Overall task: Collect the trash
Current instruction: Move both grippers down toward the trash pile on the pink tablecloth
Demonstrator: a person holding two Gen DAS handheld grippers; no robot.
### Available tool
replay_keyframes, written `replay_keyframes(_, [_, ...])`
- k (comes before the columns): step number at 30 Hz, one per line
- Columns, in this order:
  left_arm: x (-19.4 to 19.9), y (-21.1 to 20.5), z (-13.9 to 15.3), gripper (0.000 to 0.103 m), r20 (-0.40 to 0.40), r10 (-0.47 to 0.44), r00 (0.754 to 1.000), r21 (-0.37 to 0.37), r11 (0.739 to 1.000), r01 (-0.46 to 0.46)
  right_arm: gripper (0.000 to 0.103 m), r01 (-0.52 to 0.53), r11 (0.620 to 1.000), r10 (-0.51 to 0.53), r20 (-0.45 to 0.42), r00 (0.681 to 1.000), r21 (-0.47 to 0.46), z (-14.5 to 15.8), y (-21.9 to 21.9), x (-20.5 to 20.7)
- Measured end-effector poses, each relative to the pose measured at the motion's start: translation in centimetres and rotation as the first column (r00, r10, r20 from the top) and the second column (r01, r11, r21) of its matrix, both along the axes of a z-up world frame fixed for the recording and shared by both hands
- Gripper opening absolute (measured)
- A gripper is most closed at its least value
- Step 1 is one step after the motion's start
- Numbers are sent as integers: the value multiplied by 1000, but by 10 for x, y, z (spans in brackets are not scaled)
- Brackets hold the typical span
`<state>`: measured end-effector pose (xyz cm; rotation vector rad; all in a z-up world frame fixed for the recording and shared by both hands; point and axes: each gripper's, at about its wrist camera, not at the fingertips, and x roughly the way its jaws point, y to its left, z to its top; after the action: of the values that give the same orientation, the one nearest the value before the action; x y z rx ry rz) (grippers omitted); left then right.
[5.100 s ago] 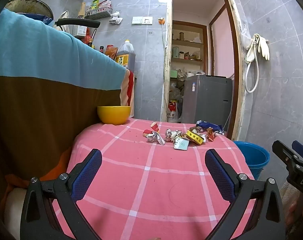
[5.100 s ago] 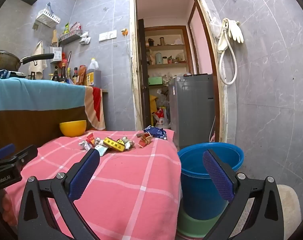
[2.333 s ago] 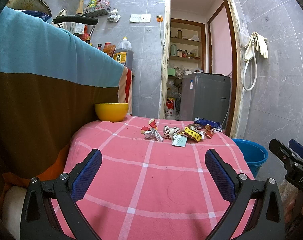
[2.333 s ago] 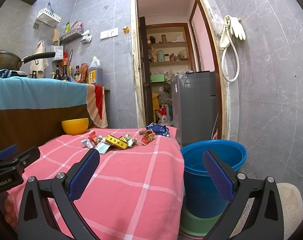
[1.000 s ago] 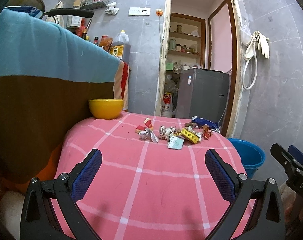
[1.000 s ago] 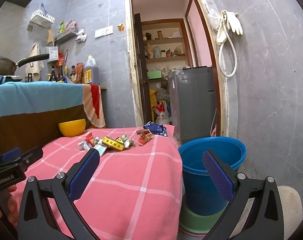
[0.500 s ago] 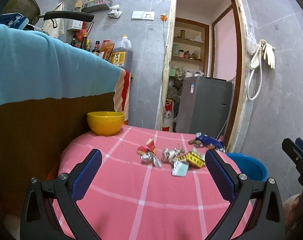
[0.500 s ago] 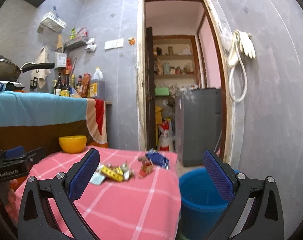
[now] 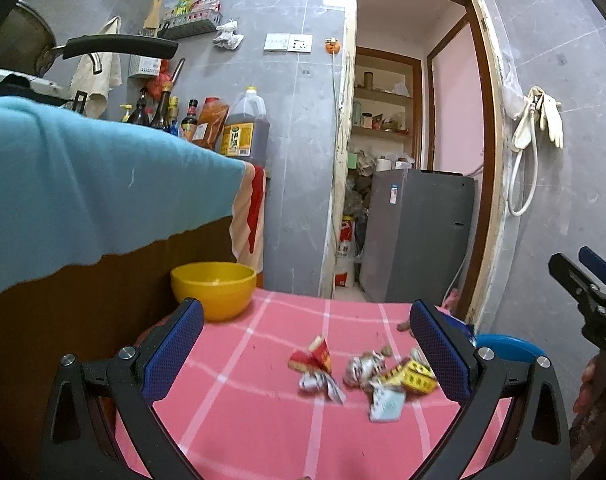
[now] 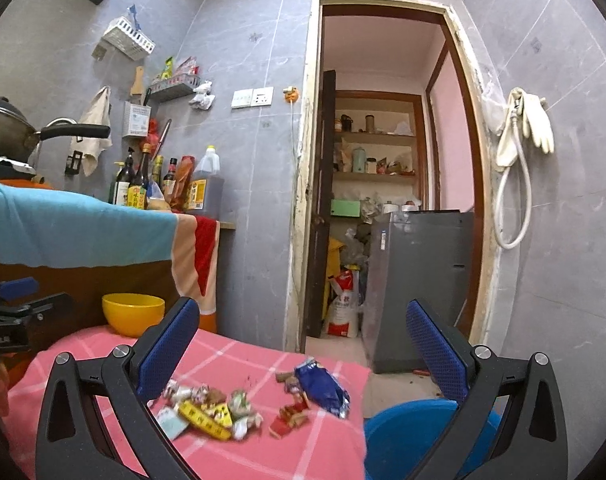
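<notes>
Here your left gripper (image 9: 307,354) and right gripper (image 10: 303,354) hover with jaws wide, empty; crumpled wrappers (image 10: 215,410) lie on the pink-checked surface (image 9: 239,400) beside the blue bucket (image 10: 407,428).

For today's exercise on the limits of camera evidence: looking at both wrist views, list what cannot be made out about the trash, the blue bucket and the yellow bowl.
- Blue bucket: inside hidden in both views; right gripper finger and frame edge cut it off.
- Wrappers: print motion-blurred, unreadable; exact count unclear.
- Blue packet: barely visible in left view, behind left gripper finger.
- Yellow bowl: contents hidden by its rim.
</notes>
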<state>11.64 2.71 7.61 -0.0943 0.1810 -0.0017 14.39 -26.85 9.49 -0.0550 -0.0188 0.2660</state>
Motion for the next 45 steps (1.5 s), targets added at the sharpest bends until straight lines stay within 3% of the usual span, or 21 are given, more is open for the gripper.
replay_keyframes(7, [31,2,-11,101,-56,-1,998,-26,1000,-1,103,-3,1000,3,-50,999,-4,-18,-1,32])
replay_keyframes(11, [50,-1,-27,101,-164,-11,986,-29,1000,6,103,-22,1000,20,-141,990,-13,-28,-1,50])
replay_keyframes(17, [78,0,-46,101,-321,-38,946,-79,997,13,103,-57,994,30,-254,967,-98,-44,10,66])
replay_keyframes(21, [91,-7,-58,101,-398,-39,917,-61,998,17,103,-76,987,25,-326,945,-144,-57,17,75])
replay_keyframes(26, [107,-9,-73,100,-483,-41,875,-47,999,21,103,-92,991,41,-429,902,-99,-68,10,92])
replay_keyframes(30, [113,-2,-77,91,-516,-75,853,-112,994,19,103,-99,993,56,-503,862,-59,-76,3,107])
replay_keyframes(34, [119,-4,-82,69,-547,-120,828,-147,988,46,101,-122,991,79,-543,836,-44,-83,5,114])
replay_keyframes(36, [121,-6,-84,63,-561,-137,817,-155,986,59,94,-129,990,79,-557,827,-50,-85,7,118])
replay_keyframes(45, [124,-8,-84,39,-558,-180,810,-193,978,84,72,-132,991,88,-604,792,-29,-92,5,133])
